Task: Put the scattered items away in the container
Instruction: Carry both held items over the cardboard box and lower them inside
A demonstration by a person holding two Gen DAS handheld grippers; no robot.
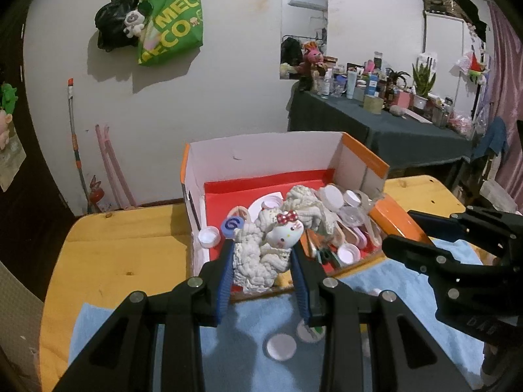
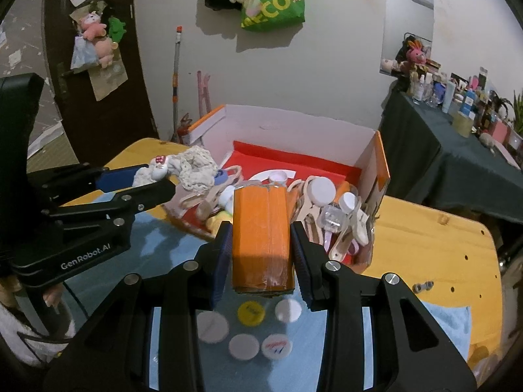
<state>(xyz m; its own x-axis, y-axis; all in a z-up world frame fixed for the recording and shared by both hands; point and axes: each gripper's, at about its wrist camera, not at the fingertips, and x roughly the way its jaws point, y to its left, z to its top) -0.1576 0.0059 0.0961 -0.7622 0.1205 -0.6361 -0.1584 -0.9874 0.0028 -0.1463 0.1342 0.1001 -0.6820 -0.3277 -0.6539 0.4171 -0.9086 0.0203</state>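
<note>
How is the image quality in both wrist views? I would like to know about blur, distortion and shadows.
Left wrist view: strong fisheye bending with dark corners; the green bag throws a hard shadow on the wall; the white cap on the blue cloth is blurred. Right wrist view: same bending; the caps under the orange box look smeared, while the gripper fingers stay sharp.

Item count:
- Grippers: two, the left gripper (image 1: 263,269) and the right gripper (image 2: 261,254).
- Open cardboard box (image 1: 268,150): one.
- Orange block (image 2: 260,235): one.
- Knitted cat-face toy (image 1: 261,261): one.
- Loose bottle caps (image 2: 250,313) on the blue cloth (image 2: 451,323): five, right wrist view.
</note>
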